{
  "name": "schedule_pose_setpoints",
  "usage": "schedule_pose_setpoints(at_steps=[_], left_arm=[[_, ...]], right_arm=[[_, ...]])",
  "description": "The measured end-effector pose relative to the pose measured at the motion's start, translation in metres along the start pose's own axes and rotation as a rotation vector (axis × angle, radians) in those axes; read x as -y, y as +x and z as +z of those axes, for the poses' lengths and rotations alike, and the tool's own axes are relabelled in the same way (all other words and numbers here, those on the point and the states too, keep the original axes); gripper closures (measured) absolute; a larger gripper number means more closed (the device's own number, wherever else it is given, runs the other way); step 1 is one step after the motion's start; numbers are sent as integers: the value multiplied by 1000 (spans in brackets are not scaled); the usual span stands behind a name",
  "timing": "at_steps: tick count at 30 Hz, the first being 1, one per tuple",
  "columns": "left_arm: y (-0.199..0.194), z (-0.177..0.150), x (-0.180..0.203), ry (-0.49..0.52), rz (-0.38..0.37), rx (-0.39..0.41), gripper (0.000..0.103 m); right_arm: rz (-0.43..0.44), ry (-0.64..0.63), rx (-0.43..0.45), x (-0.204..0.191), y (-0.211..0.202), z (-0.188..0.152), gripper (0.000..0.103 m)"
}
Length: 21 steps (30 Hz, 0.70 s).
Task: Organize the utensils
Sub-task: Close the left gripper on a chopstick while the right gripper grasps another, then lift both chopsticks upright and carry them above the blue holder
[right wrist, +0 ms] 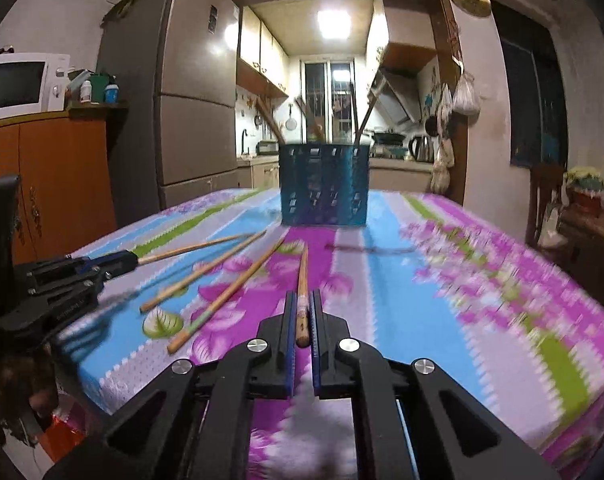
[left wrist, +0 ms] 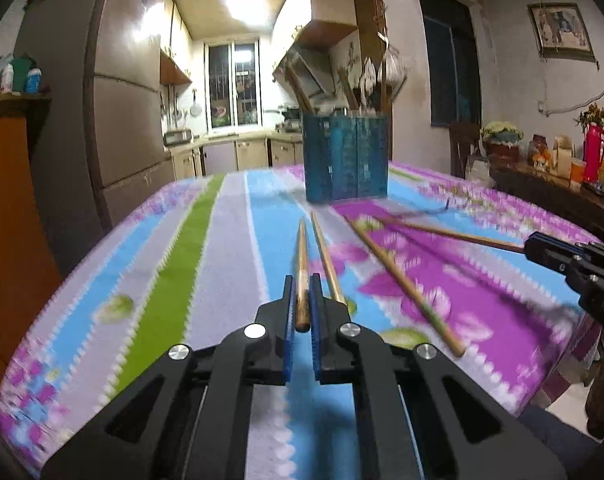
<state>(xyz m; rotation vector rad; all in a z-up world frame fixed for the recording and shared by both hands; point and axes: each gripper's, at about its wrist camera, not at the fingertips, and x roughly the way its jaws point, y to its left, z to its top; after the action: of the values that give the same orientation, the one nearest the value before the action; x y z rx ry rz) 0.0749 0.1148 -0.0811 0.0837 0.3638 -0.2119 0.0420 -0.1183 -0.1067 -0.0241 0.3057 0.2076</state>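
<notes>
Two claws each grip one wooden chopstick near its thick end: the left claw (left wrist: 302, 296) is closed on a brown chopstick (left wrist: 302, 264), and the right claw (right wrist: 302, 312) is closed on another chopstick (right wrist: 302, 280). Both sticks point toward the blue slotted holder (right wrist: 323, 184), which stands upright farther back on the worktop (left wrist: 174, 264) with utensils inside. Two loose chopsticks (right wrist: 226, 294) lie flat on the striped cloth between the claws.
</notes>
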Motion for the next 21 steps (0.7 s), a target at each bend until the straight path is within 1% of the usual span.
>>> schedule_pose_setpoints(at_steps=[4, 6, 12, 14, 18, 21], left_arm=[[-15, 25, 0, 31, -10, 52, 98], [-22, 44, -2, 47, -18, 94, 98], [-21, 95, -8, 61, -33, 173, 98], [-14, 109, -8, 65, -43, 180, 98], [4, 139, -11, 46, -75, 160, 98], [12, 160, -13, 52, -76, 148, 98]], right_arm=[[17, -65, 45, 9, -21, 32, 96], [25, -93, 76, 14, -30, 49, 96], [68, -81, 158, 41, -41, 106, 96], [91, -74, 163, 50, -34, 124, 96], [116, -53, 141, 66, -14, 149, 96], [131, -25, 113, 79, 1, 165, 96]])
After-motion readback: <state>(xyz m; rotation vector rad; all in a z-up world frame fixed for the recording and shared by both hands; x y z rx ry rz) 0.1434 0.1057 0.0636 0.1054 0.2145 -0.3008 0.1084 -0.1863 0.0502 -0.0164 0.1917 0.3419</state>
